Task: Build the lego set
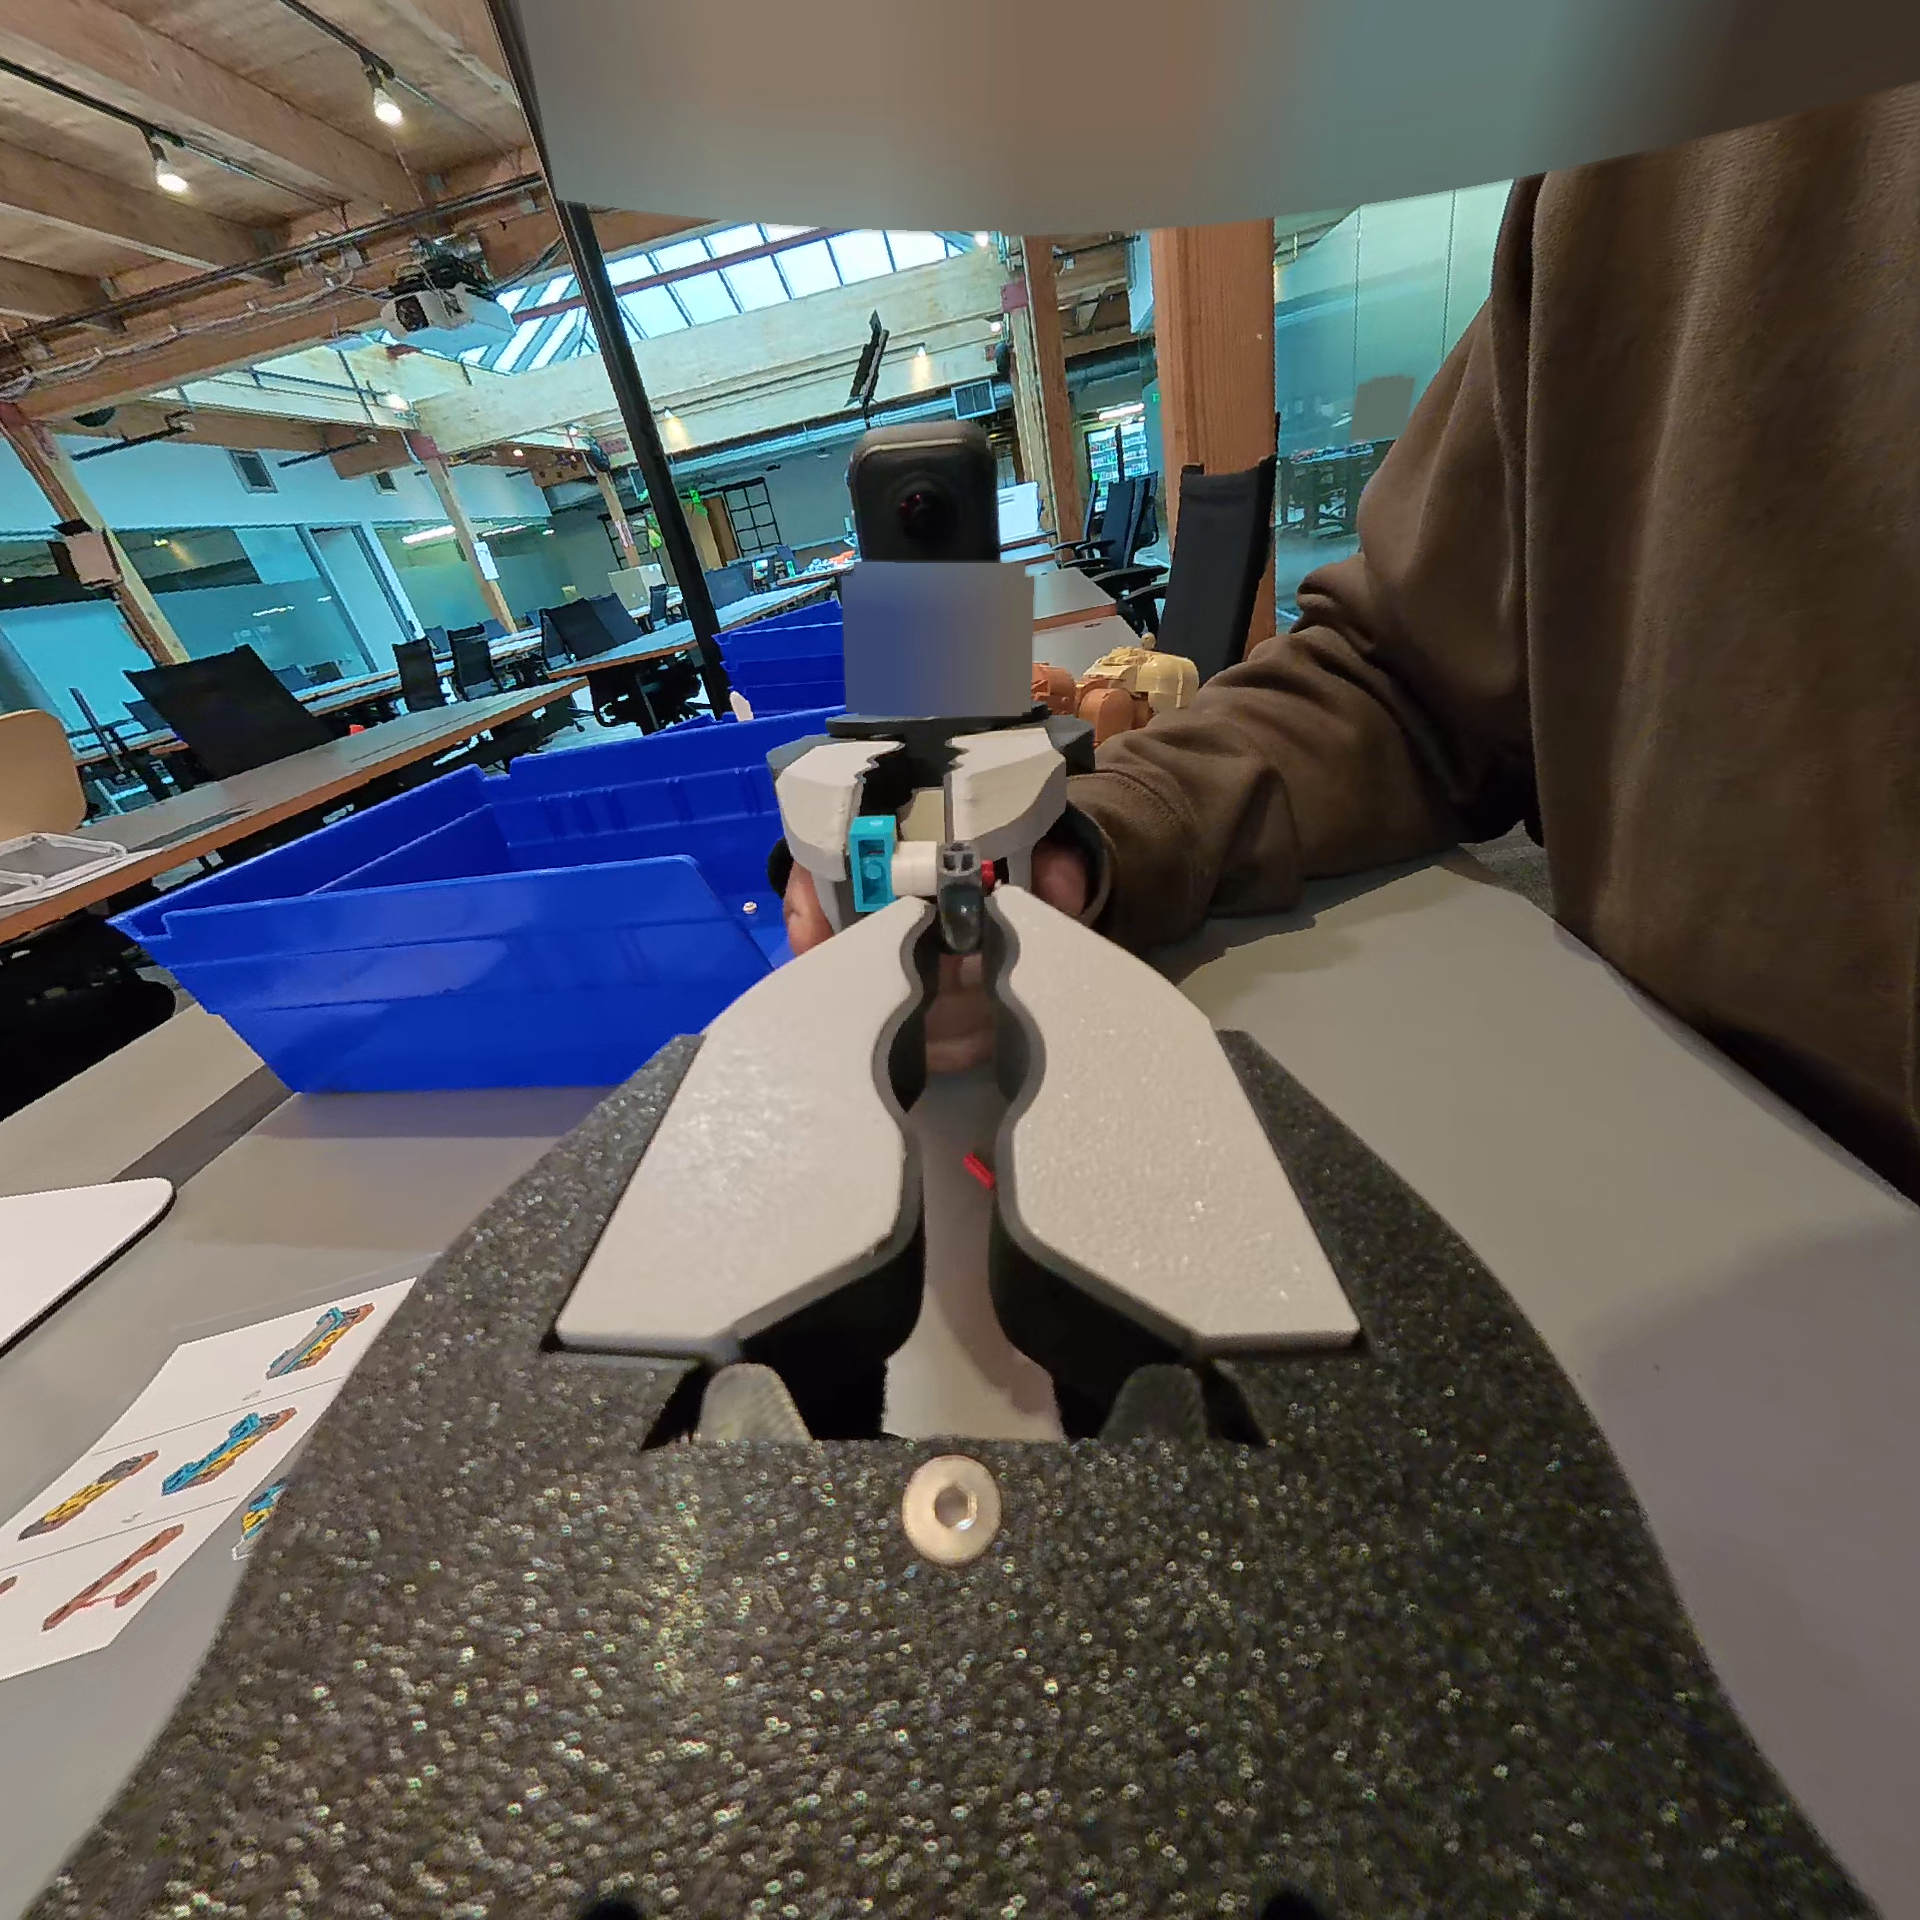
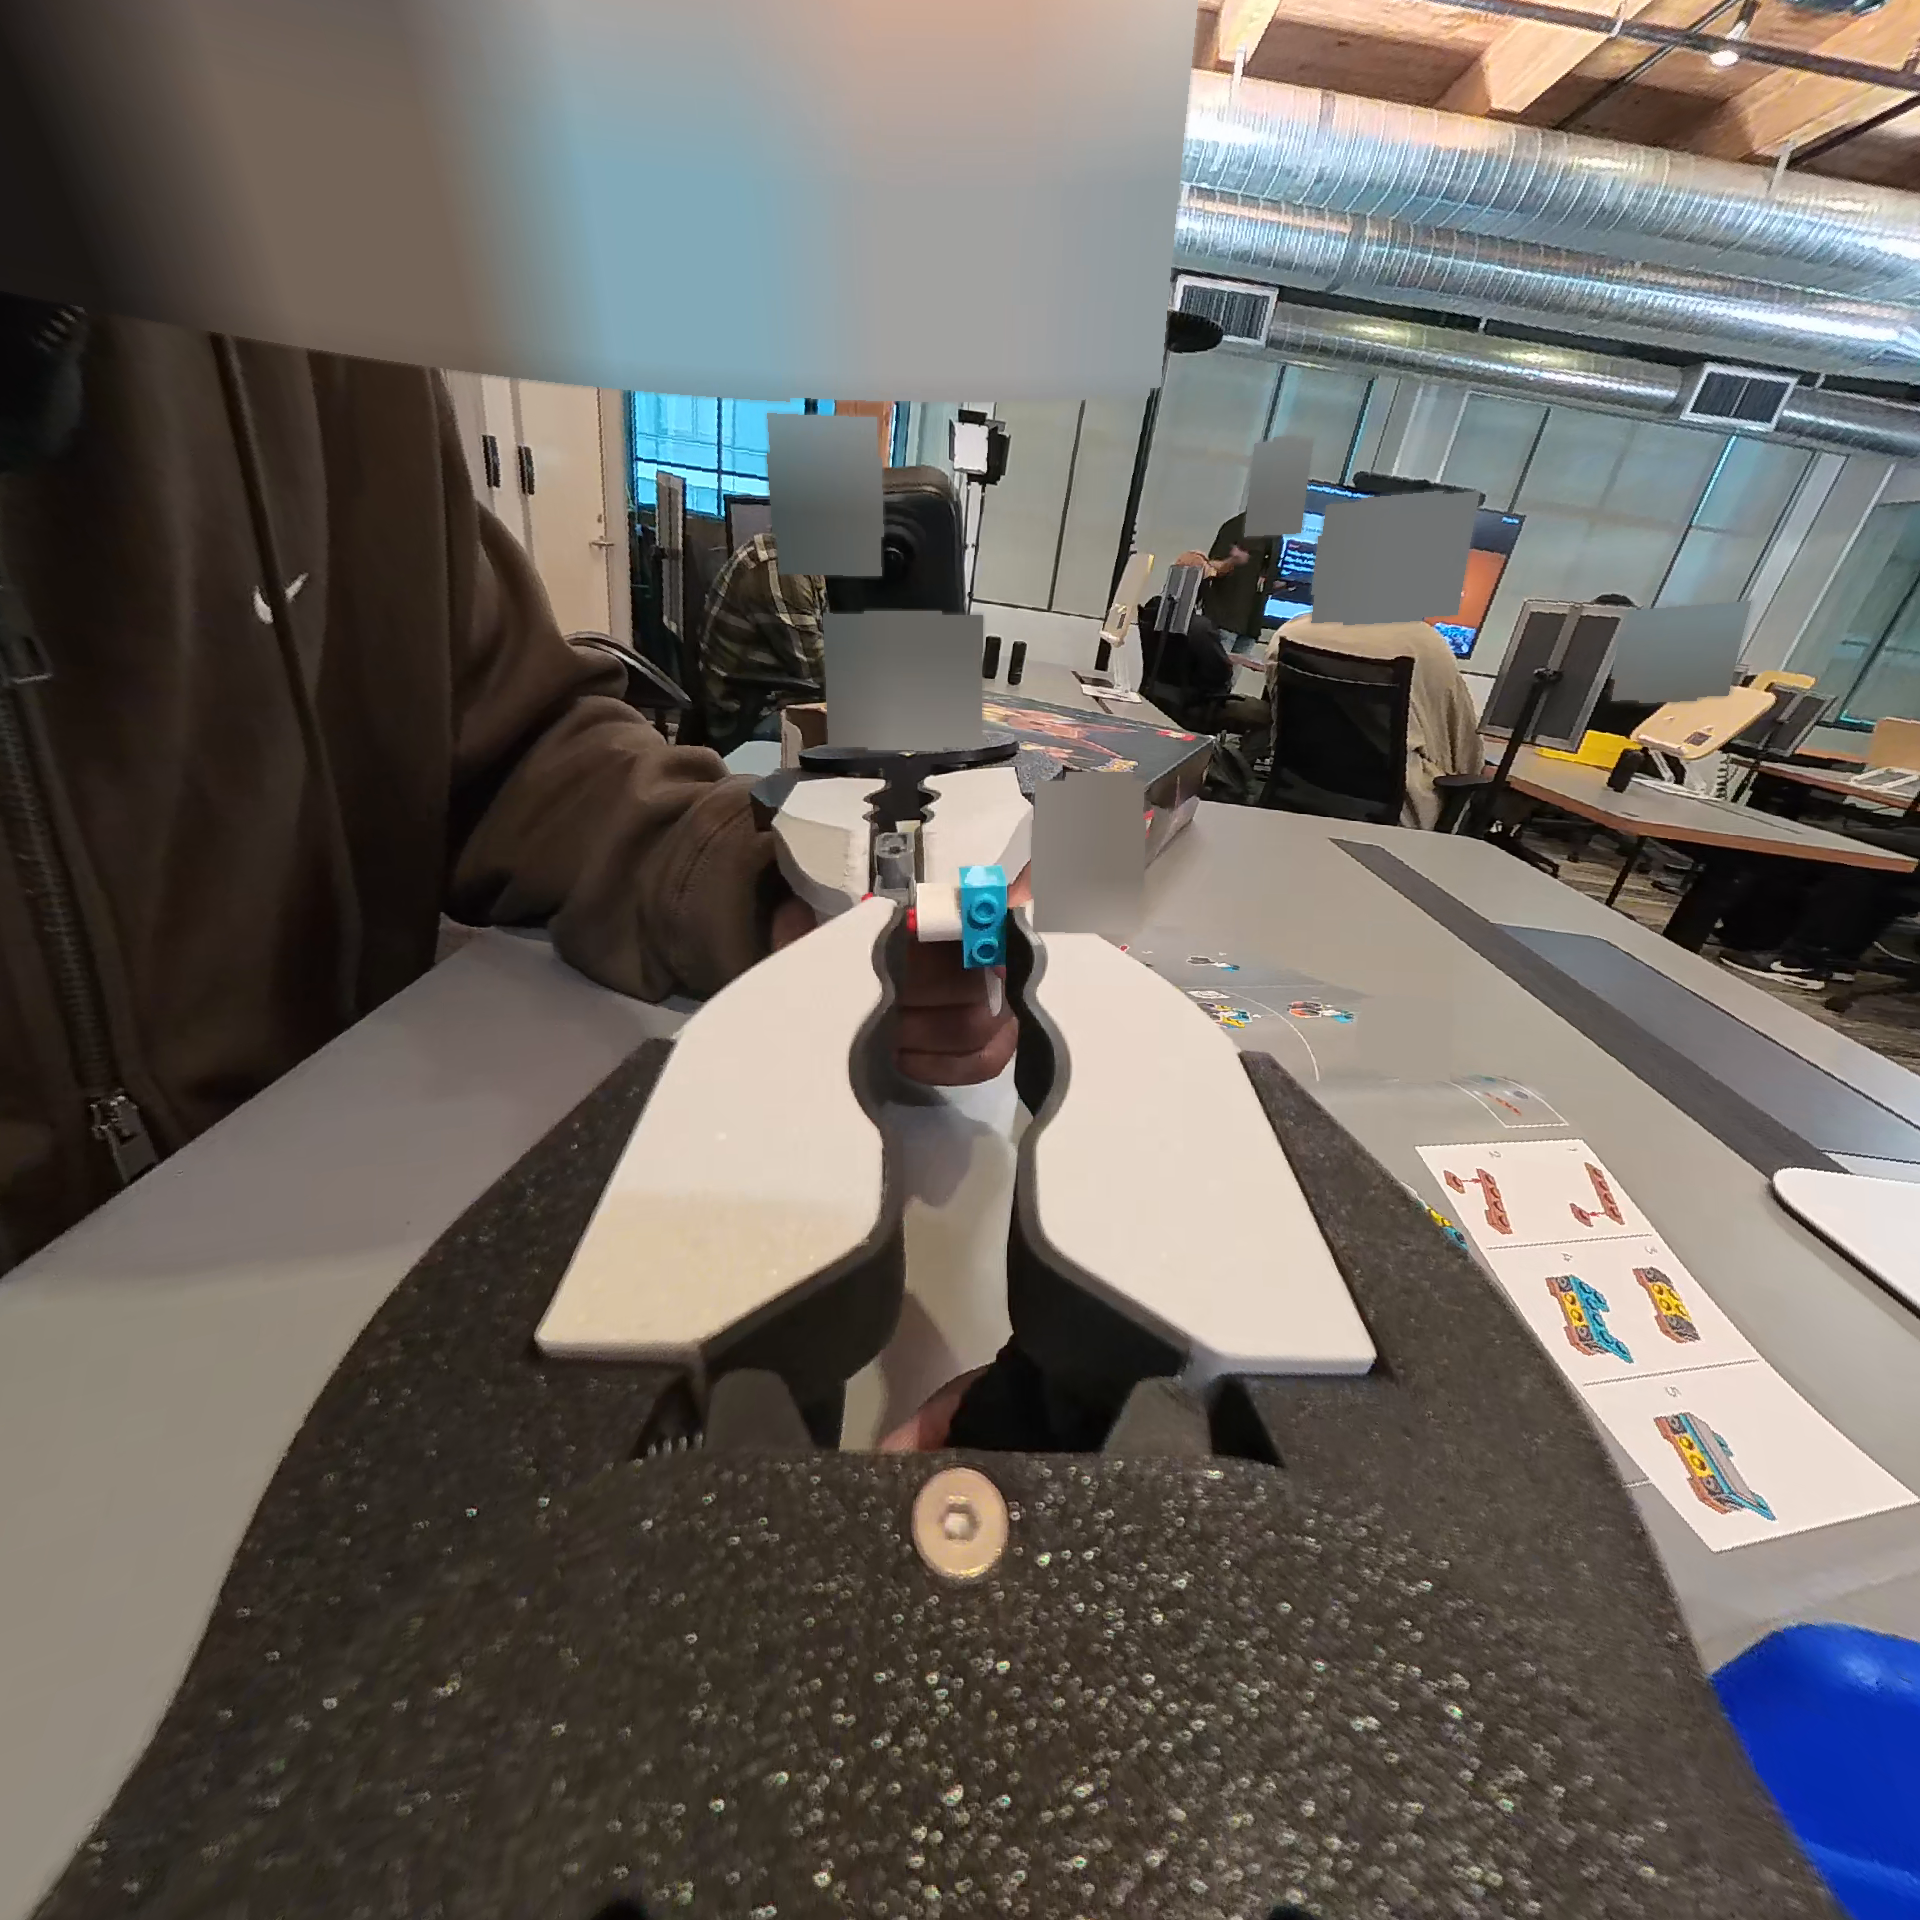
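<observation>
Grey table [image 1: 1455,1039] carries everything; person in brown hoodie [image 1: 1662,571] sits behind it, arms forward. Blue bins [image 1: 436,966] stand in a row along the table's far-left side in the left wrist view. Printed instruction sheets [image 2: 1621,1340] lie flat on the table, near a white board [image 2: 1860,1226] (only a corner shows). A lego box [image 2: 1132,769] lies farther back on the table.

Both grippers are raised above the table and point at each other, tips nearly meeting.

Left gripper [image 1: 961,920]: fingers clenched on a small grey piece [image 1: 958,868], which has a dark rounded part hanging below it and a red bit at its side.

Right gripper [image 2: 956,920]: fingers closed on the sub-assembly, a teal brick [image 2: 982,914] with a white connector [image 2: 937,912] joined to its side. The brick sits at the fingertips, studs facing this camera.

White connector touches the grey piece; the two held parts are end to end between the grippers, in mid-air (whether fully seated, cannot tell).

One loose red piece [image 1: 977,1169] lies on the table under the left gripper.
</observation>
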`<act>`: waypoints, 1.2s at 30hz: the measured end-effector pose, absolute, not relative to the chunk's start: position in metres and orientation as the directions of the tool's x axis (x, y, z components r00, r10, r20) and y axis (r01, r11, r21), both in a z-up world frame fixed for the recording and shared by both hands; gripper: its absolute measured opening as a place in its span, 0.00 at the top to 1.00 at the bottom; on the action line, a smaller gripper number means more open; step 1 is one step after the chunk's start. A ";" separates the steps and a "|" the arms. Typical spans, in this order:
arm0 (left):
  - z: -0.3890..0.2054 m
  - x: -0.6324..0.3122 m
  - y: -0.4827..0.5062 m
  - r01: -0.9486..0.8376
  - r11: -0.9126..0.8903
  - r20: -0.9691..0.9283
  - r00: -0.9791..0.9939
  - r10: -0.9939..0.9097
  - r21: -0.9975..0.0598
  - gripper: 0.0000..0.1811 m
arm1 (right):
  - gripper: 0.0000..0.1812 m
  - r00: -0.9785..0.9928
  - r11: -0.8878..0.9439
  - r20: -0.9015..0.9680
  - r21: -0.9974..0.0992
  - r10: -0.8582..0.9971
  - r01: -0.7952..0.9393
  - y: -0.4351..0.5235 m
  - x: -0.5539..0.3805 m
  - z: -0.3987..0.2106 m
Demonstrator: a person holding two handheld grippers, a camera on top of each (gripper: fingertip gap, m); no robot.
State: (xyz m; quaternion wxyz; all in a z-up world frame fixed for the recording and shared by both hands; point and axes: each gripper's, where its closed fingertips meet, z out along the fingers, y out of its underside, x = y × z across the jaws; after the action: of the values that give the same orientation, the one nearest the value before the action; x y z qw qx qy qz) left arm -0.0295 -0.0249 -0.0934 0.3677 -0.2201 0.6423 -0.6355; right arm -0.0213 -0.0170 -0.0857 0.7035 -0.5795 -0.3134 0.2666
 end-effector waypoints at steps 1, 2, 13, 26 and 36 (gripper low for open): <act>-0.093 -0.030 -0.025 0.186 0.094 -0.192 -0.634 -0.749 -0.978 0.96 | 0.90 0.659 0.185 0.131 -0.983 0.740 -0.013 -0.017 -0.022 -0.086; -0.093 -0.030 -0.025 0.186 0.095 -0.193 -0.634 -0.748 -0.978 0.96 | 0.90 0.658 0.184 0.131 -0.983 0.741 -0.011 -0.017 -0.022 -0.086; -0.093 -0.031 -0.025 0.183 0.099 -0.195 -0.636 -0.747 -0.978 0.96 | 0.90 0.655 0.168 0.123 -0.986 0.745 -0.006 -0.016 -0.022 -0.086; -0.093 -0.032 -0.026 0.182 0.109 -0.202 -0.637 -0.744 -0.977 0.96 | 0.90 0.642 0.147 0.097 -0.989 0.761 -0.026 -0.016 -0.023 -0.087; -0.094 -0.028 -0.023 0.184 0.103 -0.197 -0.620 -0.760 -0.978 0.96 | 0.90 0.682 0.177 0.114 -0.984 0.722 -0.024 -0.014 -0.021 -0.084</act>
State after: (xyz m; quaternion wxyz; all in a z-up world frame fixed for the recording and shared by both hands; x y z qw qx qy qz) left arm -0.0278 -0.0232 -0.0937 0.3740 -0.2244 0.6417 -0.6309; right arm -0.0211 -0.0135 -0.0845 0.7067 -0.5845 -0.2987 0.2640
